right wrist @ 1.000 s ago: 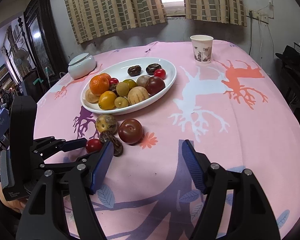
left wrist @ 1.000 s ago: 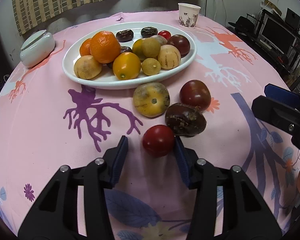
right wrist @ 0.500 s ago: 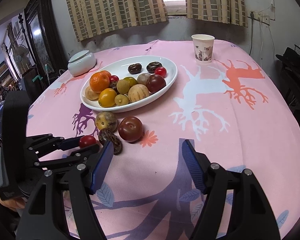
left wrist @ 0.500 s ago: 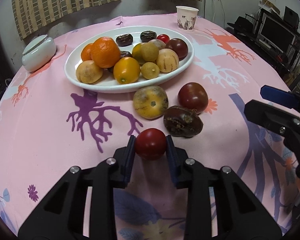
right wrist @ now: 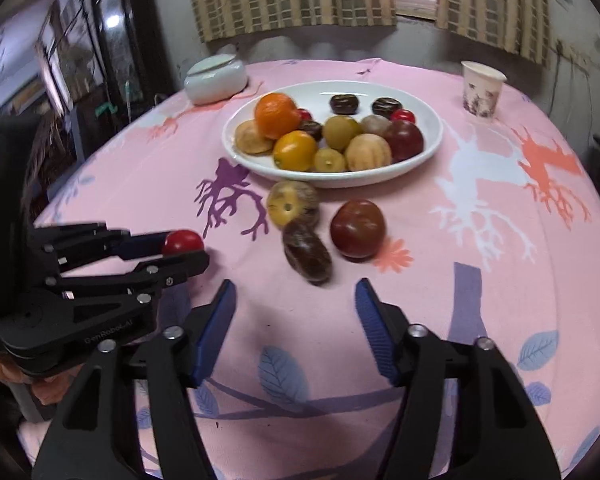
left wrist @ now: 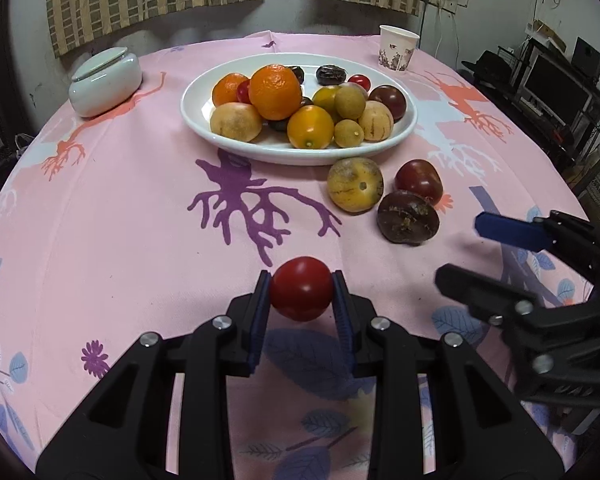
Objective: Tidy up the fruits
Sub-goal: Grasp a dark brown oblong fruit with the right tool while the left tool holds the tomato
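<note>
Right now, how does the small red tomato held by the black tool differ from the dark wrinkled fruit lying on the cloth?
The small red tomato is bright red, smooth and glossy; the dark wrinkled fruit is brownish purple, dull and shrivelled. The tomato looks smaller. The tomato is clamped between the fingers of the left gripper, while the wrinkled fruit lies free on the pink tablecloth beside two other fruits. Both are roundish and outside the white plate.

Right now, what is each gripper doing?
Left gripper: shut on the small round red tomato.
Right gripper: open, jaws just been closing, nothing between them.
</note>
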A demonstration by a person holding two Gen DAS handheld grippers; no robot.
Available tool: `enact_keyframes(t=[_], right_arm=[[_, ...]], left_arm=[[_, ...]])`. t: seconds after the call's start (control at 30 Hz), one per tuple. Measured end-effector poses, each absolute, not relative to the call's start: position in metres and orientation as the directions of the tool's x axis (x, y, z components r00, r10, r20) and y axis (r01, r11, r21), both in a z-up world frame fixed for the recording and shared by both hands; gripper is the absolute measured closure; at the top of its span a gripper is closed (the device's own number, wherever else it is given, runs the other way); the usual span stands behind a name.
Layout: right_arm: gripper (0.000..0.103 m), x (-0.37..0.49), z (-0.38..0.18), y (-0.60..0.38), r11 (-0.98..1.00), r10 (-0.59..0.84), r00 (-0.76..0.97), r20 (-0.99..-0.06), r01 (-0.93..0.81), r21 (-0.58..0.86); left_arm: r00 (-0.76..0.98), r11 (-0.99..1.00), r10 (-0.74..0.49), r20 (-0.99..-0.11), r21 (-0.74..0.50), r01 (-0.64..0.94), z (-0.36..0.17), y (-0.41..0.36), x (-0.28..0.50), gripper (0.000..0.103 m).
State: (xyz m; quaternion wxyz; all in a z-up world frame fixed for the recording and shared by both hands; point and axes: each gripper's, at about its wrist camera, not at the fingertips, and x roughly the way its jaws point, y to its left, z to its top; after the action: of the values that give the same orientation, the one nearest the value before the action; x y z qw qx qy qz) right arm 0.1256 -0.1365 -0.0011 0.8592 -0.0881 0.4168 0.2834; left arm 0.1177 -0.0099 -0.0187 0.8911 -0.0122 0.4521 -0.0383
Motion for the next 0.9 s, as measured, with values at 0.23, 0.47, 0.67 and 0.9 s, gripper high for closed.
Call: enact_keyframes(t=[0.23,0.47,0.67,0.9], right_arm=[[0.055,0.144,-0.008,-0.120,0.832,0.375,0.488,-0.788,-0.553,0.053],[0.058,0.153,-0.009,-0.106,0.816,0.344,0.491,-0.800,-0.578,-0.003],[0.062,0.164,-0.018,-0.103,0.819,0.312,0.477,-0.822,-0.573,-0.021],[0.072,0.164,-0.020,-0.102,0.820,0.295,0.492,-0.819,-0.570,-0.047]], left_arm=[[0.595,0.997,-0.076,-0.800,-0.068,0.035,-0.019,0.002,0.119,0.072],[0.593,0.997,-0.079,-0.801,-0.072,0.036,-0.019,0.006,0.120,0.072],[0.583,0.997,-0.071,-0.809,-0.072,0.022,-0.023,0.010,0.122,0.072],[0.575,0.996,-0.079,-0.814,-0.081,0.022,-0.026,0.010,0.123,0.072]])
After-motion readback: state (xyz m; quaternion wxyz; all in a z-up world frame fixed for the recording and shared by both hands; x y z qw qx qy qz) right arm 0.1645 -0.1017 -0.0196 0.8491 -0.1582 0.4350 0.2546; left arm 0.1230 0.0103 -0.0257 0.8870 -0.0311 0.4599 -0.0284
